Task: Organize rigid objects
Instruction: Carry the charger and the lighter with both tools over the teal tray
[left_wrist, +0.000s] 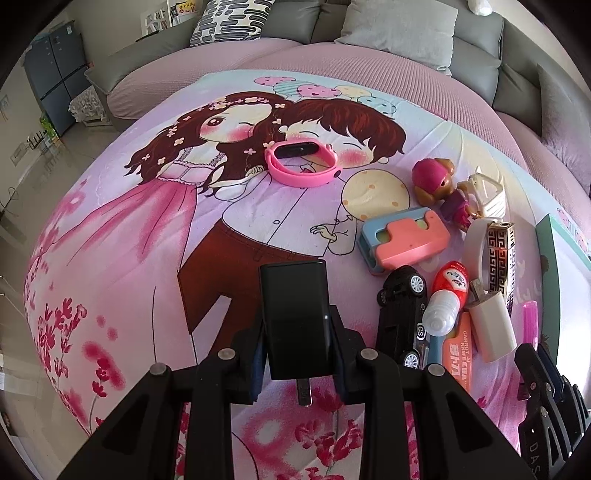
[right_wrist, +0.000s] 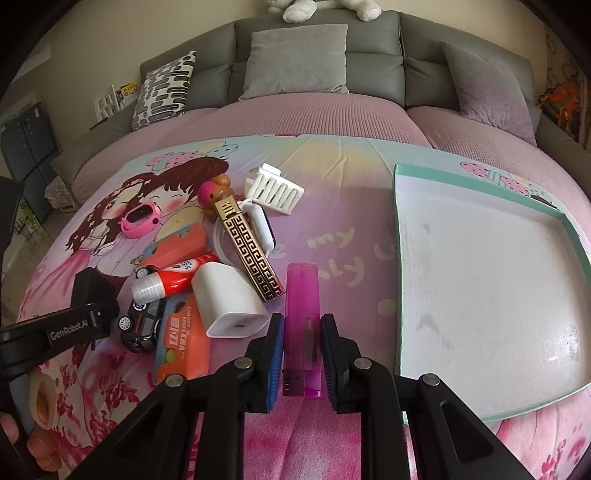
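Note:
My left gripper (left_wrist: 298, 334) is shut on a black charger block (left_wrist: 293, 306), its plug prongs pointing down toward me. In the right wrist view, my right gripper (right_wrist: 303, 332) is shut on a translucent magenta lighter (right_wrist: 302, 314). A shallow box lid with a teal rim (right_wrist: 400, 258) and white inside lies empty to the right. A pile sits left of it: white charger (right_wrist: 229, 302), gold patterned lighter (right_wrist: 251, 254), red tube (right_wrist: 173, 282), black toy car (right_wrist: 142, 321), orange knife toy (right_wrist: 181, 339), white hair clip (right_wrist: 273, 192), pink watch (right_wrist: 142, 218).
The left gripper's arm (right_wrist: 66, 328) reaches in from the left in the right wrist view, a hand at the lower left corner. A patterned blanket covers the seat. A toy dog figure (left_wrist: 436, 181) and pink-blue holder (left_wrist: 402, 240) lie in the pile. Grey sofa cushions (right_wrist: 295, 59) stand behind.

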